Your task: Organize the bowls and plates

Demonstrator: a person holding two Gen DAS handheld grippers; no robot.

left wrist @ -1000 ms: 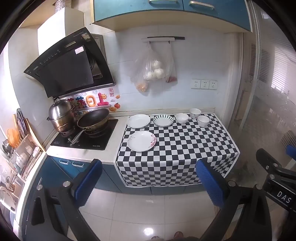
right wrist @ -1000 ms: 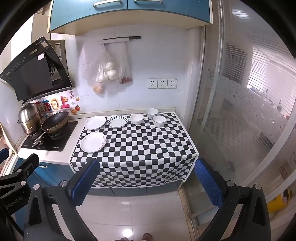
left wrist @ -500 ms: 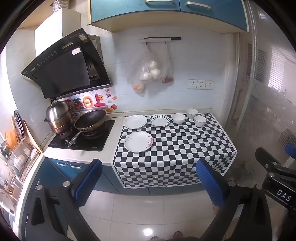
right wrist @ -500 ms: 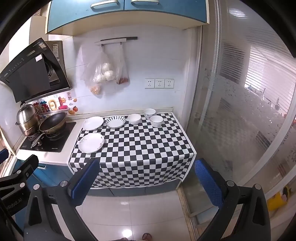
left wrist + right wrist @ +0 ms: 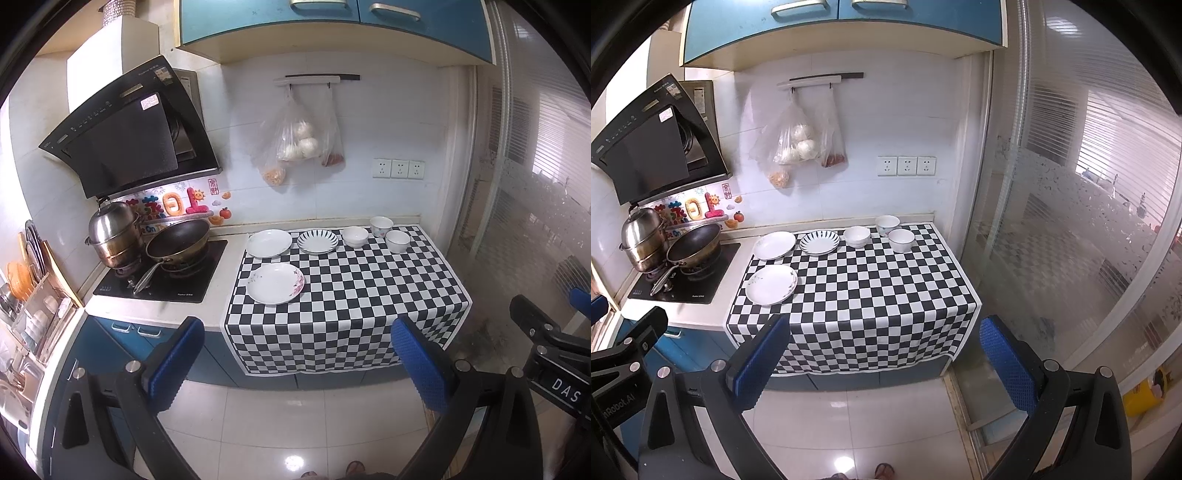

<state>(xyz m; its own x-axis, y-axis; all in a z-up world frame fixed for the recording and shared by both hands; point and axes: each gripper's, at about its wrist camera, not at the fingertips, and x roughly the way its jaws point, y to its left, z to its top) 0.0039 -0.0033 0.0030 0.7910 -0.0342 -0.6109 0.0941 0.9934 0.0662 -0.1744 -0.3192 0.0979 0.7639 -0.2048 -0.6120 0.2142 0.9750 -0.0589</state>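
On the checkered cloth (image 5: pixel 351 295) lie three plates: a flowered plate (image 5: pixel 275 283) at the front left, a plain white plate (image 5: pixel 269 242) behind it, and a striped plate (image 5: pixel 318 241) beside that. Three white bowls (image 5: pixel 355 236) (image 5: pixel 381 225) (image 5: pixel 398 241) stand at the back right. The same plates (image 5: pixel 771 284) (image 5: pixel 774 245) (image 5: pixel 819 242) and bowls (image 5: pixel 856 236) (image 5: pixel 887 225) (image 5: pixel 901 240) show in the right wrist view. My left gripper (image 5: pixel 295 365) and right gripper (image 5: pixel 882 365) are both open and empty, well back from the counter, above the floor.
A hob (image 5: pixel 162 275) with a black pan (image 5: pixel 177 245) and a steel pot (image 5: pixel 114 234) sits left of the cloth. A dish rack (image 5: pixel 29 295) stands at the far left. Plastic bags (image 5: pixel 295 144) hang on the wall. A glass door (image 5: pixel 1071 221) closes off the right.
Both grippers have drawn back a little from the counter, so the counter looks smaller. The dishes have not moved and the jaws stay open.
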